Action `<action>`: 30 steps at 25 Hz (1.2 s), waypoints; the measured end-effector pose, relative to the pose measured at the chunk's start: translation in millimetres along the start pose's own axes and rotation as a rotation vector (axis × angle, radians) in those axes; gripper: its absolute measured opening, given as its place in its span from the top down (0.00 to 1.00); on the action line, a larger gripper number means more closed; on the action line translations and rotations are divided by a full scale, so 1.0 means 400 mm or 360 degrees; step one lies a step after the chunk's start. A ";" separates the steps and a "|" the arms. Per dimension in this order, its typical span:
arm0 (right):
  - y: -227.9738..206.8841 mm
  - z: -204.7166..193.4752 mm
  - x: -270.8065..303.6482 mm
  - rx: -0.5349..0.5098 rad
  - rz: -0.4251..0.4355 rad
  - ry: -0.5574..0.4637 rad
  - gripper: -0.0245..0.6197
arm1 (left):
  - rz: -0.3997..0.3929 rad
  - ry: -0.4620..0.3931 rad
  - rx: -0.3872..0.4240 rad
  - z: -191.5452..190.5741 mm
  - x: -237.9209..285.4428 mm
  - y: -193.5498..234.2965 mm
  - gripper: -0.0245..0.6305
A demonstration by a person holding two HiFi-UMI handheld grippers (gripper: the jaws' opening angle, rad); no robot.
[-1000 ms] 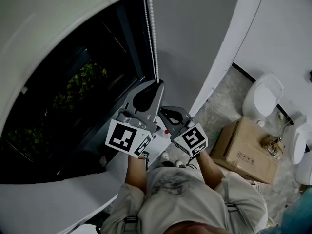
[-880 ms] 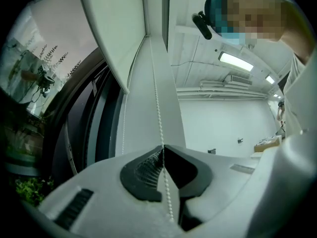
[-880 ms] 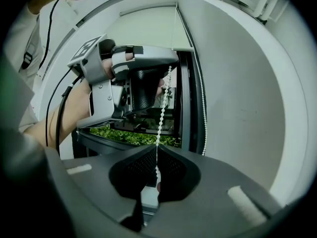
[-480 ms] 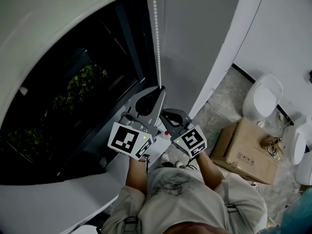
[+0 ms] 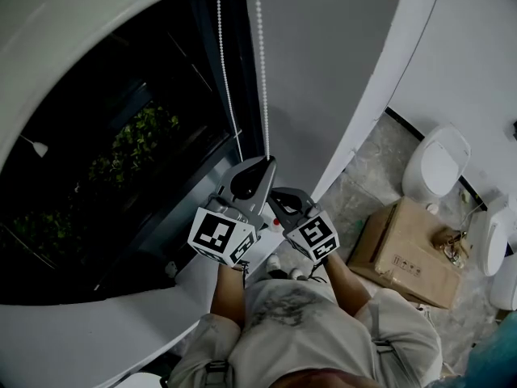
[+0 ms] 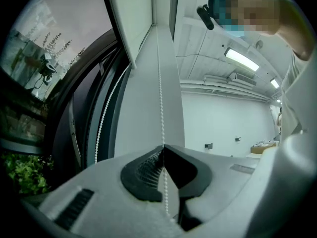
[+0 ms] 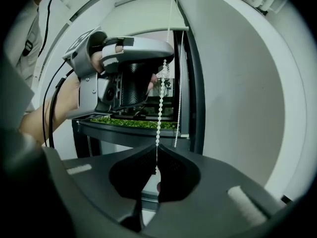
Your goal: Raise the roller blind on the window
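Note:
The white roller blind point(image 5: 73, 31) covers the window's upper left. Its white bead chain point(image 5: 262, 71) hangs in two strands beside the dark frame. My left gripper point(image 5: 266, 162) is shut on the right strand, and the chain point(image 6: 160, 93) runs straight into the closed jaws. My right gripper point(image 5: 275, 193) sits just below and right of it, shut on the same chain point(image 7: 159, 113) lower down. In the right gripper view the left gripper point(image 7: 124, 68) is right above. The second strand point(image 6: 104, 123) hangs free to the left.
Dark window glass with green foliage point(image 5: 133, 148) outside. A white sill point(image 5: 89, 330) runs below the window and a grey wall point(image 5: 323, 55) stands to the right. On the floor at right are a cardboard box point(image 5: 404, 253) and a white toilet point(image 5: 436, 164).
My left gripper has come down along the chain toward the right gripper. The blind's lower edge now stands higher, showing more glass. The second strand has swung out left.

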State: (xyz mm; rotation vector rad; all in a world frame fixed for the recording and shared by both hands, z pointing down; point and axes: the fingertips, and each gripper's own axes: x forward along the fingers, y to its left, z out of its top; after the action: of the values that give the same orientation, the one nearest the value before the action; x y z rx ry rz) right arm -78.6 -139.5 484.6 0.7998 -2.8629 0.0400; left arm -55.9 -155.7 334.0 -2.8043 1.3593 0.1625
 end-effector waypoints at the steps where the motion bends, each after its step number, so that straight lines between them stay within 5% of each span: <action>1: 0.000 -0.007 0.000 0.0003 0.0002 0.0006 0.94 | -0.0001 0.0008 -0.0002 -0.007 -0.001 -0.001 0.94; 30: -0.008 -0.230 -0.001 0.0105 0.0026 0.0230 0.94 | 0.0004 0.0252 -0.0127 -0.231 -0.007 -0.015 0.94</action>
State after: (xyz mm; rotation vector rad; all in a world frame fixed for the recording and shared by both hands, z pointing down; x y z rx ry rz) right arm -62.2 -135.5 575.2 0.7525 -2.7446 0.1870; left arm -45.1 -155.7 425.9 -2.9371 1.4173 -0.0062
